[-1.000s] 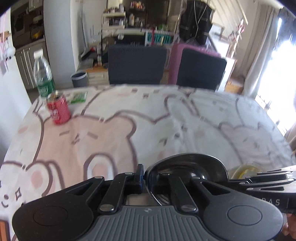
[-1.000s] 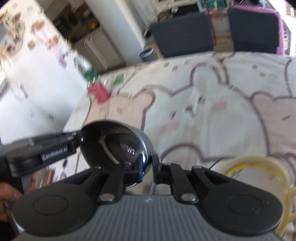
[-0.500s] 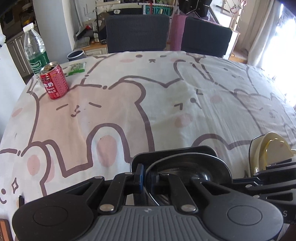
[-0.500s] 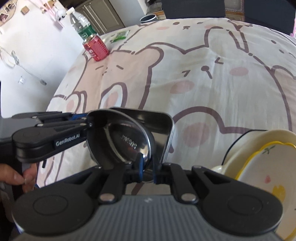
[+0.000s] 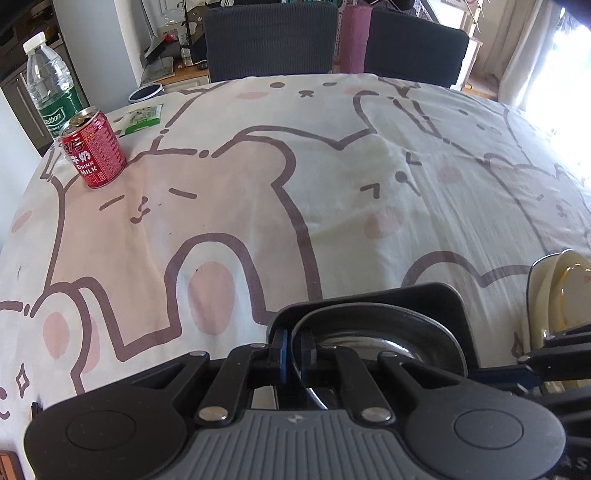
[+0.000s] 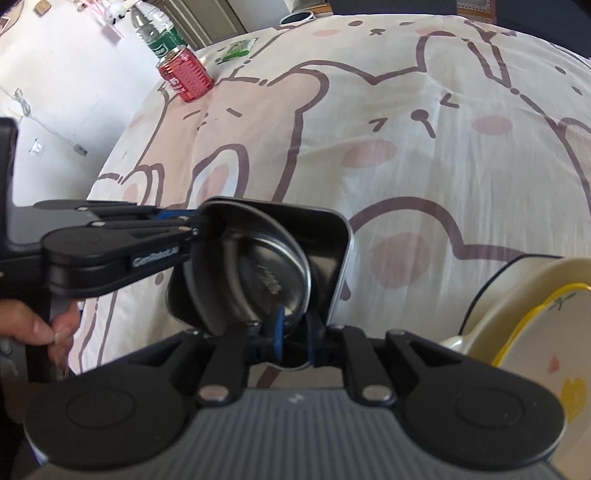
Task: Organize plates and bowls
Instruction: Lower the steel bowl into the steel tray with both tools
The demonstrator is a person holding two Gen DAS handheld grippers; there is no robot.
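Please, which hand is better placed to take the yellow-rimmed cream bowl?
Probably right: the right claw is opening off the round steel bowl, beside the yellow-rimmed cream bowl; the left claw pinches the steel rim.

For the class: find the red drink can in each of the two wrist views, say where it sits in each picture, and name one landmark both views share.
Left wrist view: the red drink can stands at the upper left, on the tablecloth near its edge.
Right wrist view: the red drink can is near the top, left of centre.
Shared landmark: the clear water bottle with a green label, just behind the can.
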